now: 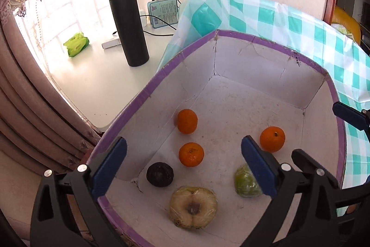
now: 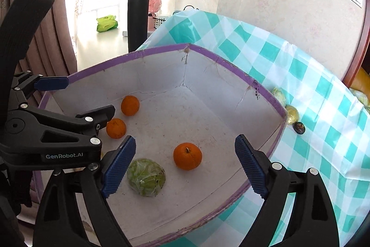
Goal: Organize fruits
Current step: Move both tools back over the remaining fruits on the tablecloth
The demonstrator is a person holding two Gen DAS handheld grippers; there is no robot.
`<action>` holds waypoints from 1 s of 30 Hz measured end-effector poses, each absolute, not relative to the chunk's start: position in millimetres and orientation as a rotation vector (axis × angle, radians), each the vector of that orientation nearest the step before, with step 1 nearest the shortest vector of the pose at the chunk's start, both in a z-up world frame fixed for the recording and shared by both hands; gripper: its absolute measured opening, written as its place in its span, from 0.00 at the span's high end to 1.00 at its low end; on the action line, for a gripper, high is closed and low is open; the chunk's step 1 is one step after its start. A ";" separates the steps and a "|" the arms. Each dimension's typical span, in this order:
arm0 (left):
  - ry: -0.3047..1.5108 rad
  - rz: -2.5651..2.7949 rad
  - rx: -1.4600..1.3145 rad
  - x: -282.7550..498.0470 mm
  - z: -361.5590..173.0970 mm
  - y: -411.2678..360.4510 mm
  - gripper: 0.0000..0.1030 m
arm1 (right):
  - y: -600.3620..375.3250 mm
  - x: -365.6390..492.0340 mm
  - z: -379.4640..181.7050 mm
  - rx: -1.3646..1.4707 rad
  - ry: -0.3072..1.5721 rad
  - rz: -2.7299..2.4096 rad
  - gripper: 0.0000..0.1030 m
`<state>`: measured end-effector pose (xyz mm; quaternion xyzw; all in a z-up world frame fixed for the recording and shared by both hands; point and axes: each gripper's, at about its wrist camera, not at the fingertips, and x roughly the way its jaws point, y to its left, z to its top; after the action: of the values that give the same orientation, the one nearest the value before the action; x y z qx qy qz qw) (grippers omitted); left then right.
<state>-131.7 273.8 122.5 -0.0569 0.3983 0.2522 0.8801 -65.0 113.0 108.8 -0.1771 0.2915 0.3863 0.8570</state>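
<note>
Both pairs of tongs are hanging spread wide over the purple-rimmed box [image 1: 272, 43], with nothing between their pads: the left tongs [image 1: 183, 162] above the near left part, the right tongs [image 2: 185, 163] above the near right.

The fruits are lying loose on the box's white floor. Two oranges [image 1: 187, 120] [image 1: 191, 154] are sitting near the left wall, a third orange [image 2: 187, 156] further right, a dark round fruit [image 1: 160, 174] near the left corner, a film-wrapped halved fruit [image 1: 193, 206] nearest, cut face up, and a film-wrapped green piece [image 2: 146, 176] just beside the right tongs' left pad. More wrapped fruits [image 2: 291, 113] are waiting outside, on the checked cloth [image 2: 312, 94] against the box's right wall.

In handling, the oranges are probably behaving as firm, light and inclined to roll; pinching across the widest part, stem upward, should be steadying them. The wrapped pieces look softer, and their film is likely slippery, so a gentle squeeze on the rounded flanks, away from the cut face, seems wisest. The browned half looks bruise-prone. The dark fruit's firmness I cannot tell.
</note>
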 end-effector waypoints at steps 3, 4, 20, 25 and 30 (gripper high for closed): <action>0.805 0.569 -0.116 -130.0 142.2 263.5 0.02 | 81.9 -60.6 125.0 -0.279 0.548 0.824 0.16; 0.805 0.577 -0.109 -127.7 147.5 258.0 0.02 | 73.3 -57.4 128.7 -0.258 0.537 0.817 0.16; 0.552 0.144 0.242 -79.9 172.7 21.7 0.02 | -108.6 29.1 72.0 0.065 0.642 0.424 0.16; 0.664 -0.007 0.227 -41.1 105.2 -24.7 0.02 | -153.9 65.5 34.3 0.053 0.761 0.292 0.16; 0.767 -0.076 0.201 7.0 40.9 -34.1 0.02 | -169.9 102.7 11.0 0.012 0.828 0.254 0.16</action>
<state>7.0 -34.1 40.9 0.0981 0.3736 -0.0372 0.9216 102.7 -169.9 11.0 0.0059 0.4012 0.1231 0.9076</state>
